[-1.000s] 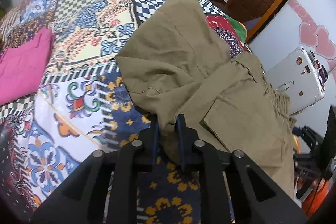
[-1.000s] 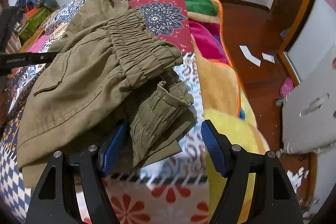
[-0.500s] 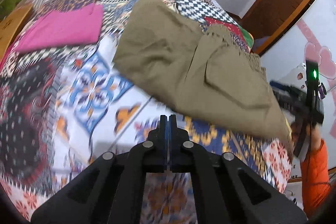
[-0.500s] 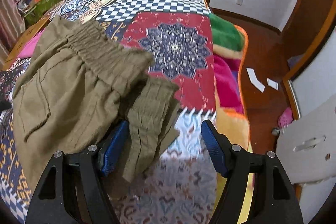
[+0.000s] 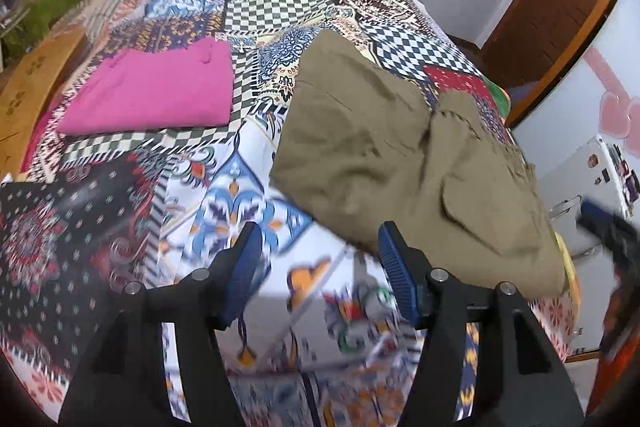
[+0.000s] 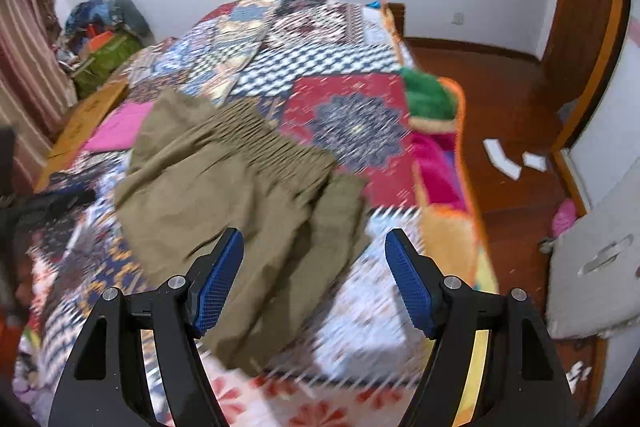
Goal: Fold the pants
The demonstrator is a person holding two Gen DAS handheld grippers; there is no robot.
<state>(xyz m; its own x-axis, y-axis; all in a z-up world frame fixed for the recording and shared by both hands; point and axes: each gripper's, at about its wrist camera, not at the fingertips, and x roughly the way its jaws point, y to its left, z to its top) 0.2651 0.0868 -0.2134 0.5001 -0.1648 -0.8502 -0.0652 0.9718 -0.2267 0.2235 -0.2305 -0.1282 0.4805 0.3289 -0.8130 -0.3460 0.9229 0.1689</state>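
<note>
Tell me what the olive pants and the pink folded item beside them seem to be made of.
Olive pants: looks like matte woven cotton twill, with soft creases and a gathered elastic waistband. Pink folded item: matte, smooth cloth, possibly knit; weave too blurred to tell.

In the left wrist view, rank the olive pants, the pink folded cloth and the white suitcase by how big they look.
1. olive pants, the largest patch.
2. pink folded cloth, clearly smaller.
3. white suitcase, smallest as seen, but it stands past the bed's edge and is partly hidden, so its true size is unsure.
</note>
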